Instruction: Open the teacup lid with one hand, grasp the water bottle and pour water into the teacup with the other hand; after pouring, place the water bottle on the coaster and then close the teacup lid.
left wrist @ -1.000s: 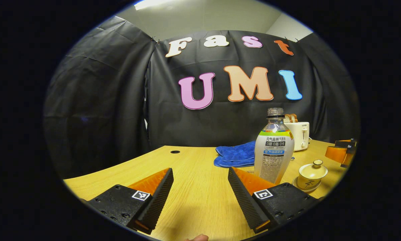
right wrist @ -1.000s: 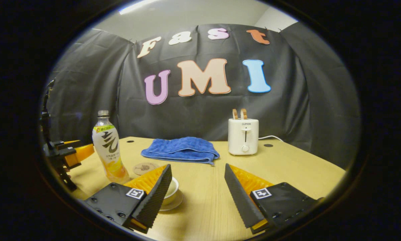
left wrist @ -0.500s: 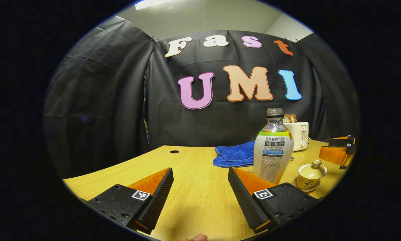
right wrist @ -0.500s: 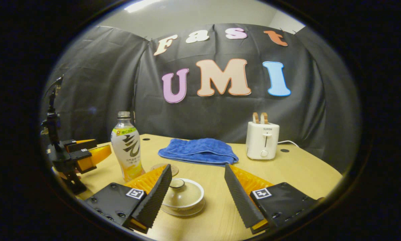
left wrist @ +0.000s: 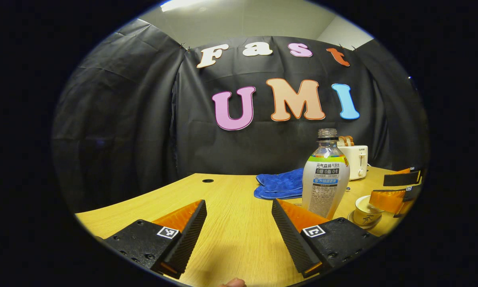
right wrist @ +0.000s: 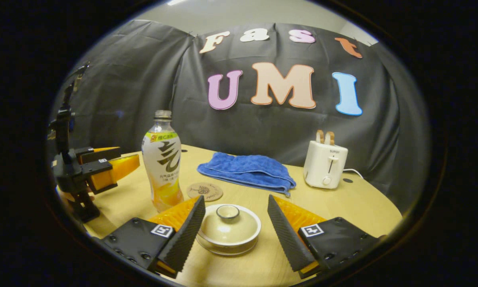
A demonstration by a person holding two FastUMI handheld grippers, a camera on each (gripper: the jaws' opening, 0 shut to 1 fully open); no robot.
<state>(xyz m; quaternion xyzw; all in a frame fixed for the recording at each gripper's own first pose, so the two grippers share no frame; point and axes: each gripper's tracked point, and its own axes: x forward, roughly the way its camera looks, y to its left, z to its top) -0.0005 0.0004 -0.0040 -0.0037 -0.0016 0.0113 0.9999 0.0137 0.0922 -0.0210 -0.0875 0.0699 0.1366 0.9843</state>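
A lidded cream teacup (right wrist: 228,227) on its saucer sits between the fingers of my open right gripper (right wrist: 236,198), which touch nothing. Left of it stands an uncapped water bottle (right wrist: 163,163) holding some yellow liquid. A round coaster (right wrist: 204,191) lies just behind, between bottle and cup. My left gripper (right wrist: 127,154) hovers left of the bottle. In the left gripper view, my left gripper (left wrist: 238,201) is open and empty above the table, with the bottle (left wrist: 326,179) ahead to its right. The teacup (left wrist: 362,215) is partly hidden by the right gripper (left wrist: 378,188).
A folded blue cloth (right wrist: 247,169) lies at the back of the wooden table (right wrist: 354,199), and a white toaster (right wrist: 325,163) with bread slices stands at the back right. The black booth wall closes in the table behind.
My right gripper has moved left and forward, so the teacup went from beside its left finger to between both fingers. The left gripper has stayed still.
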